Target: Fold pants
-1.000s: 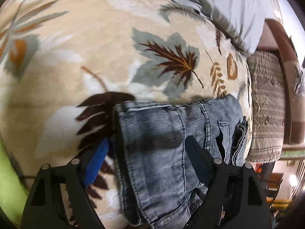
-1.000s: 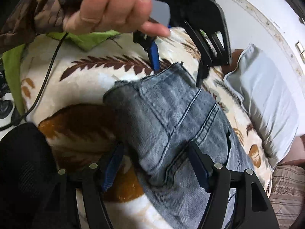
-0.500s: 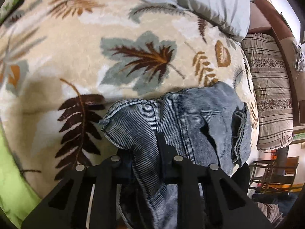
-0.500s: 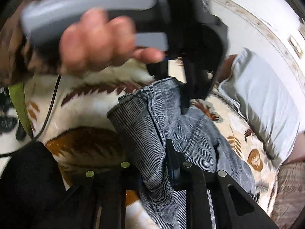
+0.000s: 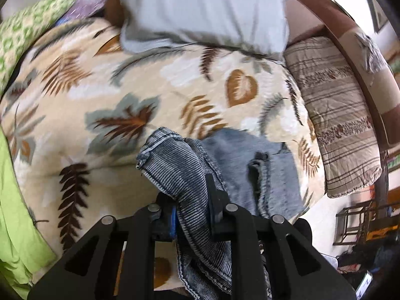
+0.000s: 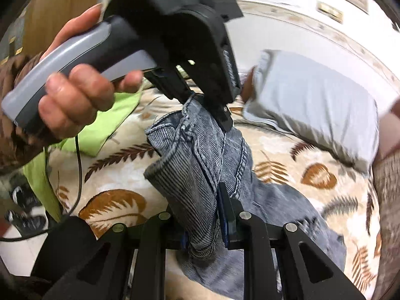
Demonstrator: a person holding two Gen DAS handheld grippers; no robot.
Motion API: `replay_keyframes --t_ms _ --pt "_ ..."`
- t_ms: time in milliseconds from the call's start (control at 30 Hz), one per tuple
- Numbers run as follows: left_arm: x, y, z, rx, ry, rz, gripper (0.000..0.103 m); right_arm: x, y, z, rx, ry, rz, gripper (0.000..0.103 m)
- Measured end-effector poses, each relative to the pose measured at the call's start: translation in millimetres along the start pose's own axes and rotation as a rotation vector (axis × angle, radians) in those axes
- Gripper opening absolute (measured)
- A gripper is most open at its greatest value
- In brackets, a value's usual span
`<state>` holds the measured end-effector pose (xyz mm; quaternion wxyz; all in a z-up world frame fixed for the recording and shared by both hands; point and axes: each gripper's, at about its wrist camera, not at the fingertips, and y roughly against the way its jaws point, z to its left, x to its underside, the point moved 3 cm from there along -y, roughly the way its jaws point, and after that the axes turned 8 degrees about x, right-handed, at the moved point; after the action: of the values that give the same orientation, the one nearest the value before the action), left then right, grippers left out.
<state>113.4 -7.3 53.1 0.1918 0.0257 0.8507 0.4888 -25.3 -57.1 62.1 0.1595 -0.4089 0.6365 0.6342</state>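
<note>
- My left claw [image 5: 192, 207] pinches one hem corner of the jeans [image 5: 250, 165].
- My right claw [image 6: 203, 222] pinches another fold.
- Jeans hang partly lifted off the leaf-print bed [image 5: 150, 75].

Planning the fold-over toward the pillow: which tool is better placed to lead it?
Neither clearly. Left tool and right tool both clamp the same lifted end of the jeans. Probably the left: in the right wrist view it sits on the pillow side.
</note>
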Motion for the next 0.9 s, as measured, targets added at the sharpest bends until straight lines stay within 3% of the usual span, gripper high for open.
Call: replay_keyframes --t_ms 233,533,900 --pt "-16 -33 -74 0.003 -0.070 0.025 0.015 26 22 -65 0.003 -0.167 0.014 0.019" --pt "-22 -104 -159 0.000 -0.155 0.129 0.015 81 34 -142 -0.013 -0.400 0.066 0.019" --pt "-6 -206 -224 -0.108 -0.248 0.270 0.017 167 21 -218 -0.101 -0.735 0.186 0.019"
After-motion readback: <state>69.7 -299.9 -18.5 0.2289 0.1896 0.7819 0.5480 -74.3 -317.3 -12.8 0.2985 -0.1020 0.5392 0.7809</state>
